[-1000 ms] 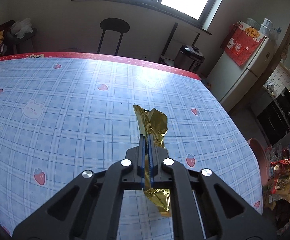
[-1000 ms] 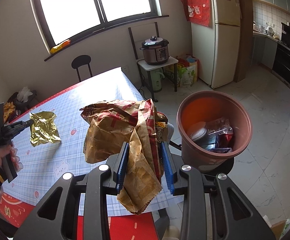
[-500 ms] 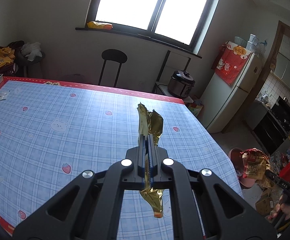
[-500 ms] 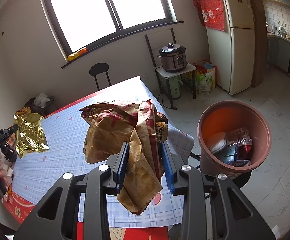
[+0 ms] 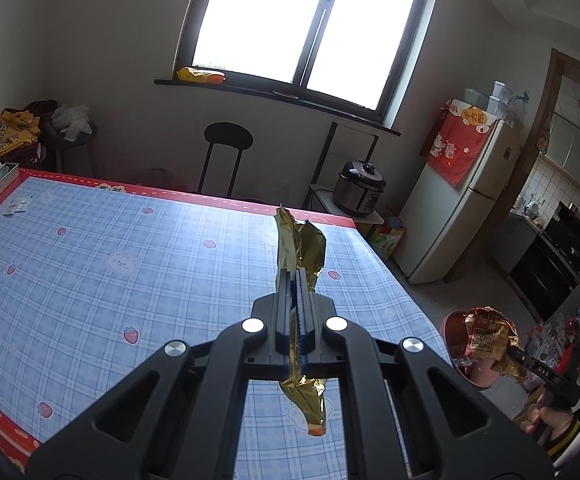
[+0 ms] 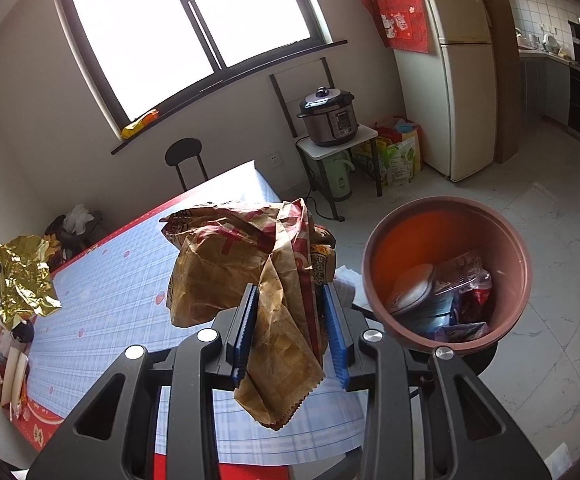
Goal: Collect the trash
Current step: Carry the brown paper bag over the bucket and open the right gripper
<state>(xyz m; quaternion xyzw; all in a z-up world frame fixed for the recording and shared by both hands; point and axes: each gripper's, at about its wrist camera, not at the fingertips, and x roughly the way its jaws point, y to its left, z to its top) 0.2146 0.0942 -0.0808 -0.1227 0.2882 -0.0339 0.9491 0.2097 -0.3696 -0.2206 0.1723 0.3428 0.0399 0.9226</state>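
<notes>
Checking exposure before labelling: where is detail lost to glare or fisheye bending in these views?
Left wrist view: window panes blown white, a glare band across the blue checked tablecloth. Right wrist view: window also clipped; white fridge bows near the edge.

The gold wrapper (image 5: 301,248) looks like creased, glossy metallic foil. The brown bag (image 6: 246,264) is matt, crumpled paper with red print. The bin (image 6: 446,276) is smooth terracotta-coloured plastic. The tablecloth (image 5: 130,272) has a slick, faintly shiny checked surface.
</notes>
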